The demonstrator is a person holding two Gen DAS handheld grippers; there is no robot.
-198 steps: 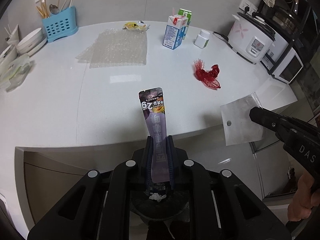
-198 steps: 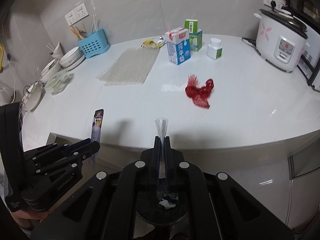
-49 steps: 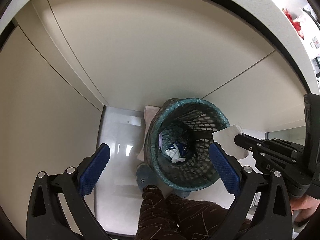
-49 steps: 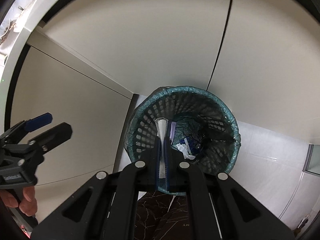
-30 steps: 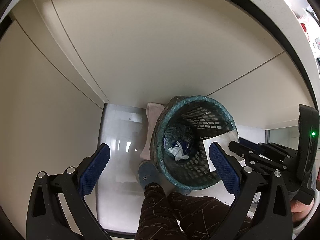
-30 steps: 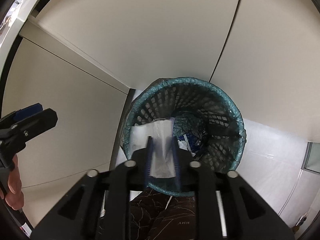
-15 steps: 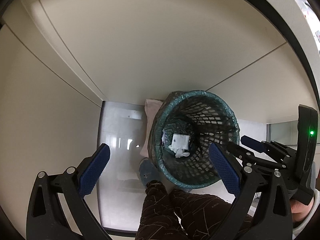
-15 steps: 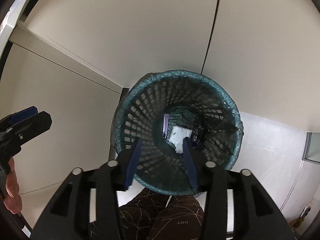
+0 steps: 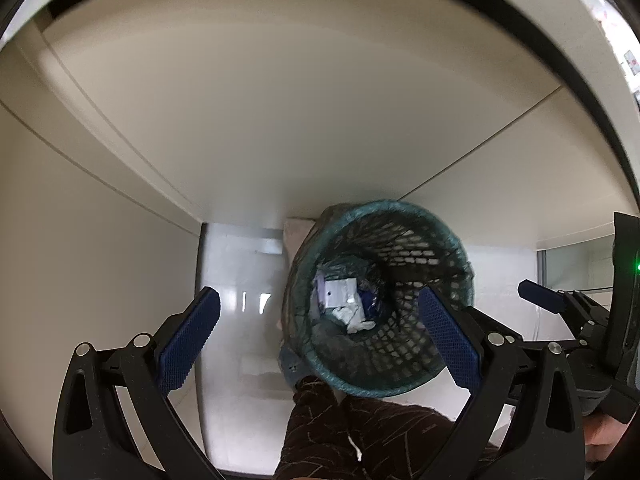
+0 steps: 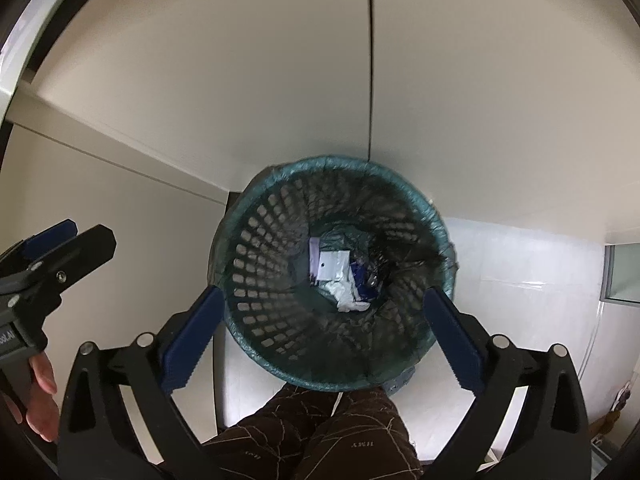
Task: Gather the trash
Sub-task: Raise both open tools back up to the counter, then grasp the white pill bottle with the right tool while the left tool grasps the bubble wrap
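Right wrist: your right claw (image 10: pixel 320 328) was opening, empty, over the bin (image 10: pixel 436 224); clear bag (image 10: pixel 334 265) probably inside. Left claw (image 9: pixel 316 340) wide, empty.

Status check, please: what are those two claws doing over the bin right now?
Right gripper jaws opening, nothing between them. Left gripper open, empty. Clear bag lies in the trash basket. Nothing in the way.

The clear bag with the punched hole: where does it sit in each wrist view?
Left wrist: clear bag at the bin bottom, centre of frame.
Right wrist: clear bag at the bin bottom, centre.
Shared landmark: teal-lined mesh bin.
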